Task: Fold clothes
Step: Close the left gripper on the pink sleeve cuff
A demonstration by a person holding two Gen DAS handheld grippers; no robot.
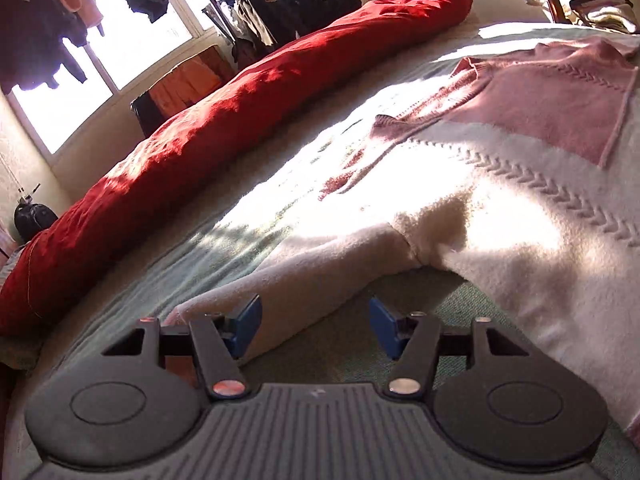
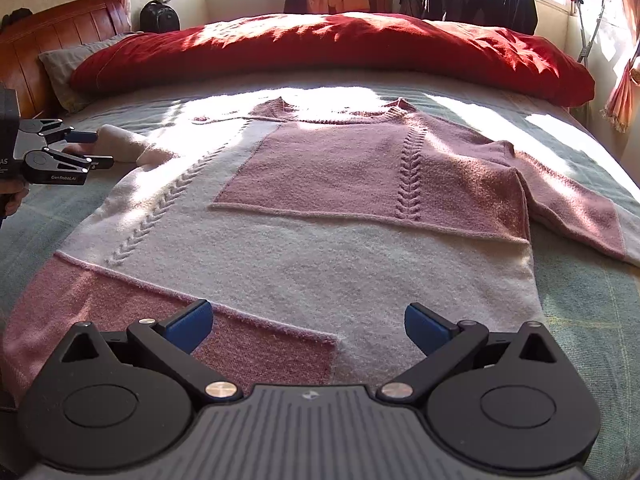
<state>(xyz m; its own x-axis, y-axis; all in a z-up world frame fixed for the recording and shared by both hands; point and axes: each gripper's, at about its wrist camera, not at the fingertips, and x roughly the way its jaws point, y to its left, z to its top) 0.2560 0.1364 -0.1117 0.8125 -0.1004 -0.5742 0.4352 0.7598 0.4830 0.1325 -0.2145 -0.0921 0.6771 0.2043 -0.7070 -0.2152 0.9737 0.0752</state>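
1. Pink-and-cream knit sweater (image 2: 304, 216) lies flat, front up, on the green bedspread (image 2: 592, 312); it fills the centre of the right wrist view, neckline toward the top, hem at the bottom edge near the camera.
2. Fabric looks thick, fuzzy and loose-knit, with raised herringbone cable lines. Judged soft, limp and fairly light; it should drape and sag when lifted, and stretch if pulled by one point. Not slippery; the nap likely clings to the bedspread, so dragging may bunch it.
3. One cream sleeve (image 1: 304, 276) runs out at middle left of the right wrist view, partly rolled. In the left wrist view it lies diagonally from the lower left toward the centre.
4. Left gripper (image 1: 316, 322): jaws part-open, roughly half span, nothing pressed between the pads. The cuff end sits just beside the left blue pad; whether it touches the pad, I cannot tell.
5. Right gripper (image 2: 308, 322): jaws wide, empty, hovering over the hem at bottom centre.
6. Suggested holds: sleeve near the cuff, taking both layers; hem at its corners; shoulder seams for the lengthwise fold. Avoid pinching a single cable rib, which may snag.
7. Red duvet (image 2: 328, 52) is piled across the upper frame, well apart from the sweater.
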